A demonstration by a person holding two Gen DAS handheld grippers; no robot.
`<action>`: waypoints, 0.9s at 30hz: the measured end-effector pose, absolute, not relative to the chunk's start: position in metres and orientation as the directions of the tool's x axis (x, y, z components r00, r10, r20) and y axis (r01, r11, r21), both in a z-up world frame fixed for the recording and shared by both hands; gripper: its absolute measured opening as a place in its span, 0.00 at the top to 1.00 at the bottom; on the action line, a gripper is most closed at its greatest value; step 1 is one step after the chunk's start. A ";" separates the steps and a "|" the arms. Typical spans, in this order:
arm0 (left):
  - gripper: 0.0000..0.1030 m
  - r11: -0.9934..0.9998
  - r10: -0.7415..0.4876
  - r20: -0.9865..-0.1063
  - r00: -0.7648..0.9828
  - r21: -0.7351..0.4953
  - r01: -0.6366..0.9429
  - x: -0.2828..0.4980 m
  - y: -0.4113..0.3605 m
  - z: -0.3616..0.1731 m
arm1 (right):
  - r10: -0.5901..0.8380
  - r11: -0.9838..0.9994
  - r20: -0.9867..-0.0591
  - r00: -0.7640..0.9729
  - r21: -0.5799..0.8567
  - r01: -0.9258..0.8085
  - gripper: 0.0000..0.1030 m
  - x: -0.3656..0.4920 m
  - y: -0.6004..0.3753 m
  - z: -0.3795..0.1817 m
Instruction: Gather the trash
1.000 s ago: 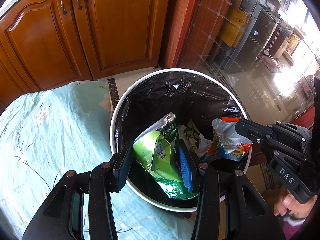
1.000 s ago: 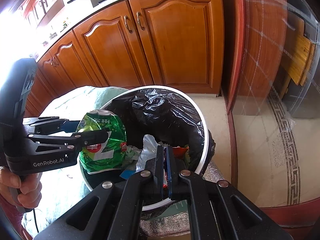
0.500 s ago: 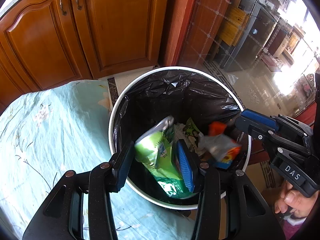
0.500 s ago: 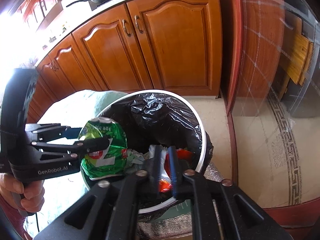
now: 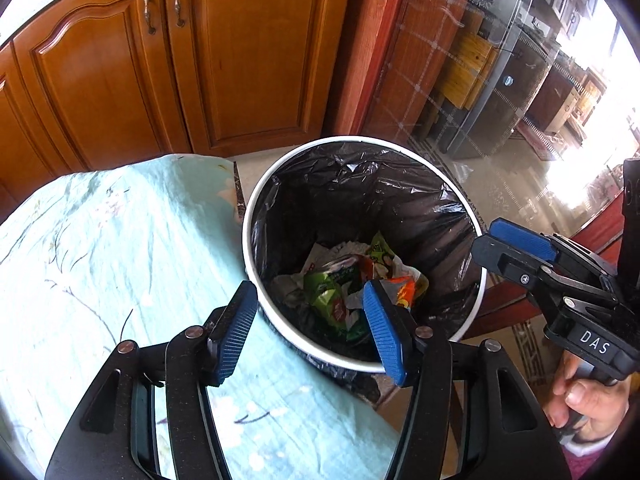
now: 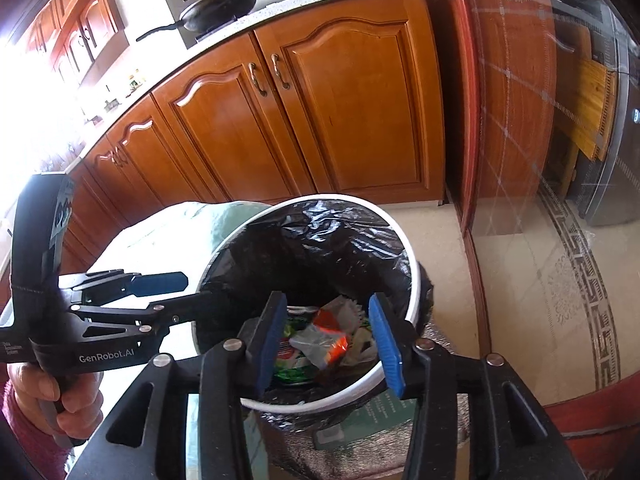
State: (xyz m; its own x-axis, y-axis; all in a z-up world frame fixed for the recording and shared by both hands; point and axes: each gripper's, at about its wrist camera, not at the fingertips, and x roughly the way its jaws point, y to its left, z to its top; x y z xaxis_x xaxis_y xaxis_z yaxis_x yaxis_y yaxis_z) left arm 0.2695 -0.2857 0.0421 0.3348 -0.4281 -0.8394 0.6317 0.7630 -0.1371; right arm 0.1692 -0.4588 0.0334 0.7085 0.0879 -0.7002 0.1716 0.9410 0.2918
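Noting both grippers empty over the bin (image 5: 256,276): left gripper (image 5: 308,332) and right gripper (image 6: 328,340), fingers just spread apart. We log green bag (image 5: 324,296) and wrapper (image 6: 320,340), held before, now inside.

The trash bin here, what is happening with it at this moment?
A person holds a gripper in each hand over the white trash bin with the black liner. Both the left gripper and the right gripper have just been opening their jaws, with nothing between them. The green bag and the orange wrapper lie inside the bin.
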 end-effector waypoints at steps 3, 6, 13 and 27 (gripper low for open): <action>0.43 0.769 -0.432 -0.834 0.343 -0.142 0.623 0.261 -0.275 0.042 | 0.102 0.936 -0.684 0.722 0.312 0.164 0.46 0.161 -0.451 0.035; 0.43 0.774 -0.436 -0.830 0.348 -0.149 0.615 0.253 -0.268 0.042 | 0.108 0.932 -0.669 0.736 0.325 0.158 0.41 0.153 -0.442 0.036; 0.42 0.788 -0.447 -0.816 0.367 -0.165 0.593 0.233 -0.243 0.041 | 0.107 0.919 -0.629 0.770 0.358 0.165 0.33 0.133 -0.426 0.040; 0.34 0.828 -0.466 -0.759 0.455 -0.193 0.526 0.184 -0.191 0.039 | 0.105 0.890 -0.579 0.809 0.417 0.183 0.23 0.090 -0.397 0.033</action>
